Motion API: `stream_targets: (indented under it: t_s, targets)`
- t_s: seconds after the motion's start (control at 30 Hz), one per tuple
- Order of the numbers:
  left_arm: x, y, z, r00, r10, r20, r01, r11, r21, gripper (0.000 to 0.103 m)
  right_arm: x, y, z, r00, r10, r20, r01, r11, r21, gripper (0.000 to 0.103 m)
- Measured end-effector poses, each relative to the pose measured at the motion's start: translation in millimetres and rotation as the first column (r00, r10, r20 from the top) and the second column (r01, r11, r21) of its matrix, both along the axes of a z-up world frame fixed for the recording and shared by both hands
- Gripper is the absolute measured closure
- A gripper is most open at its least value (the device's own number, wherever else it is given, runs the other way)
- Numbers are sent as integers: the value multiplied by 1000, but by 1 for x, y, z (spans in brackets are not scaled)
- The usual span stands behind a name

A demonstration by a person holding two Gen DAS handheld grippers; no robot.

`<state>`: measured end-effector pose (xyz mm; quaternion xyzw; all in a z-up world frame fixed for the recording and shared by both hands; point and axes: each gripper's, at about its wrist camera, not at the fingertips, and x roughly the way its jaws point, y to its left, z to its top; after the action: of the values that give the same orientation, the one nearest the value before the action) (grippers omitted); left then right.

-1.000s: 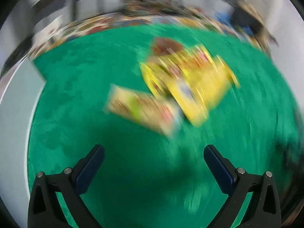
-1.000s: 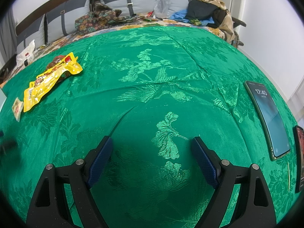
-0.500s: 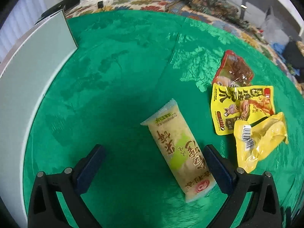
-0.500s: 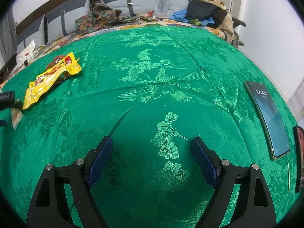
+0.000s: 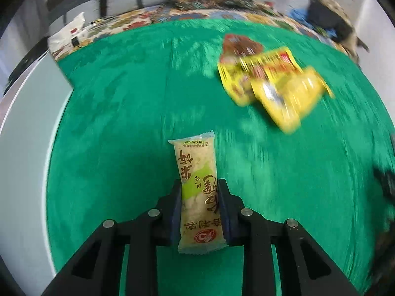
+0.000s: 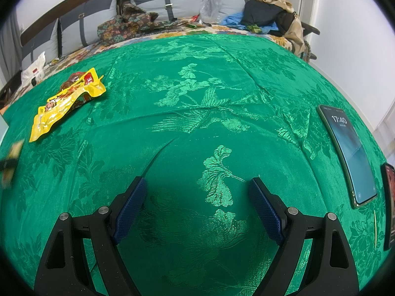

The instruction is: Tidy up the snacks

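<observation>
Rice cracker packet [image 5: 198,192] is clamped lengthwise between the jaws of the left gripper [image 5: 199,185], above the green tablecloth [image 5: 118,128]. Yellow snack packets [image 5: 271,86] are seen toward the cloth's far right. The right gripper [image 6: 197,187] is held spread, with nothing gripped.

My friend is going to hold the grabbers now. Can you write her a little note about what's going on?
Left gripper: shut on the rice cracker pack, which sticks out forward between the fingers.
Right gripper: open, holding nothing, over the green tablecloth.
The yellow snack bags lie overlapping in a pile with a reddish-brown pouch partly under them, ahead and to the right of the left gripper.
A phone lies on the cloth to the right.
Done: cracker pack gripped.
Left: put it with the other snacks, probably by the pile.
</observation>
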<state>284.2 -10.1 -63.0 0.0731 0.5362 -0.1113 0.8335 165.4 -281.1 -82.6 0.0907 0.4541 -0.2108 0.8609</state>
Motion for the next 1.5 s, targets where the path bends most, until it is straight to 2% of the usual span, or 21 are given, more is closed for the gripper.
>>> stream_targets:
  t_s: [0.1,0.13,0.17,0.2,0.27,0.37,0.47,0.53,0.63,0.7,0.77,0.87,1.03,1.07,1.1,1.13,1.17,1.2,1.23,1.3,1.5]
  targets:
    - [-34,17,0,999,-37,1,37,999,28,75,0,0,0,1000,0,0,0,1000,0,15]
    - [-44,23,-1,999,-39,26,38,999,33,73,0,0,0,1000,0,0,0,1000,0,15]
    - [-49,28,-2,998,-34,43,33,999,34,61,0,0,0,1000,0,0,0,1000,0,15]
    - [-52,34,-3,998,-12,69,9,999,40,38,0,0,0,1000,0,0,0,1000,0,15]
    - [-53,43,-8,995,39,96,-44,998,53,12,0,0,0,1000,0,0,0,1000,0,15]
    - [-52,54,-15,986,83,144,-86,996,19,0,2,0,-1,1000,3,-4,-3,1000,-6,15]
    - [-54,64,-20,978,130,163,-125,991,-41,0,6,0,-1,1000,-13,-5,13,1000,-9,16]
    - [-52,64,-20,975,136,173,-131,990,-43,0,7,-2,1,1000,-15,-27,16,1000,9,17]
    - [-54,61,-21,975,119,187,-111,992,-54,0,14,-1,13,1000,-2,2,2,987,161,17]
    - [-52,64,-21,976,120,183,-110,992,-65,0,32,11,22,999,27,18,-30,972,231,17]
    - [-51,64,-22,976,120,184,-110,992,-65,0,63,28,28,998,62,27,-67,946,316,17]
    - [-51,64,-22,976,120,184,-110,992,-65,0,118,54,26,998,64,3,-60,923,380,20]
    - [-51,64,-22,976,120,184,-109,992,-65,0,186,83,5,995,4,-96,30,938,345,20]
    - [-51,64,-22,976,120,184,-109,992,-65,0,192,90,1,992,16,-123,24,948,319,20]
    - [-51,64,-22,976,119,184,-109,992,-64,0,196,99,0,989,36,-147,0,970,243,22]
    - [-51,64,-22,976,119,184,-109,992,-64,0,197,106,-1,984,69,-163,-35,979,202,26]
    - [-51,64,-22,976,119,184,-109,992,-64,0,194,111,-2,982,102,-160,-75,984,164,42]
    - [-51,64,-22,976,119,184,-109,992,-64,0,188,115,-2,977,139,-162,-121,986,115,50]
    - [-51,64,-22,976,119,184,-109,992,-64,0,180,117,-2,970,184,-158,-172,981,87,52]
    - [-51,64,-22,976,119,184,-109,992,-64,0,164,114,-2,952,271,-143,-261,961,89,57]
    - [-51,64,-22,976,119,184,-109,992,-63,0,76,93,5,856,501,-128,-485,864,137,57]
